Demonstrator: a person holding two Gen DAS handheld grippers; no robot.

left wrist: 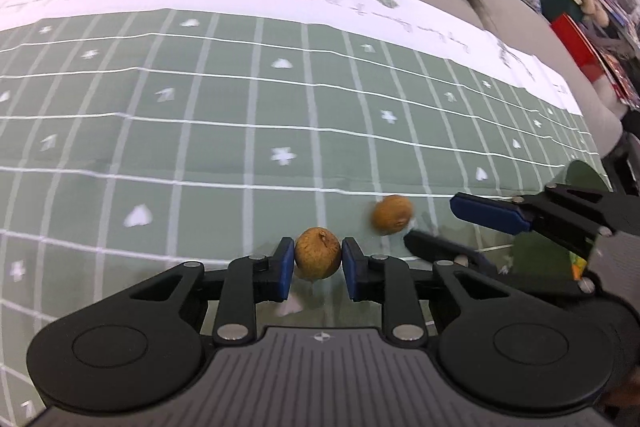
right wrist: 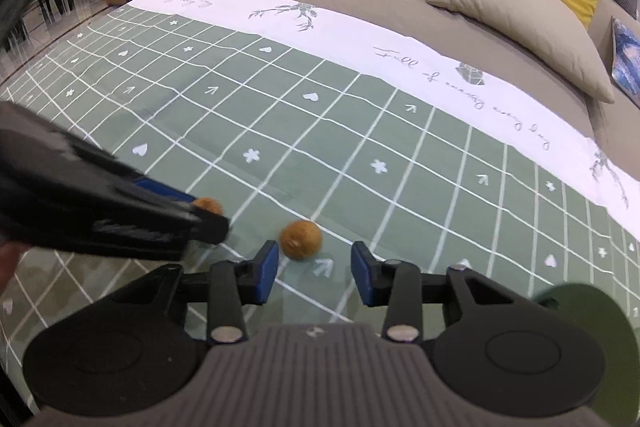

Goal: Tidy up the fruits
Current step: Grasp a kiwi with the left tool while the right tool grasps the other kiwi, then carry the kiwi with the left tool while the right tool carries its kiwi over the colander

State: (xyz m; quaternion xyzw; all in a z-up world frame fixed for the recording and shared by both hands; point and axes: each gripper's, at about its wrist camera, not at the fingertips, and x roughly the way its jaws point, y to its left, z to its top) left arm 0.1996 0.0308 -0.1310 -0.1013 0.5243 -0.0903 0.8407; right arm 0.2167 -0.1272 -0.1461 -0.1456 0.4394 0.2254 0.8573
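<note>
Green gridded cloth covers our worksurface; our left gripper clamps one brown fruit; our right gripper, jaws spread, holds nothing; second fruit lies just ahead.

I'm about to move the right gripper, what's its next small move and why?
Probably ease the right gripper forward, then close: its jaws stand open and the loose fruit lies just beyond its fingertips, while the left gripper already pinches the other fruit.

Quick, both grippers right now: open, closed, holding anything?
Left gripper: closed on a brown fruit.
Right gripper: open, holding nothing; a second brown fruit lies just ahead.
</note>
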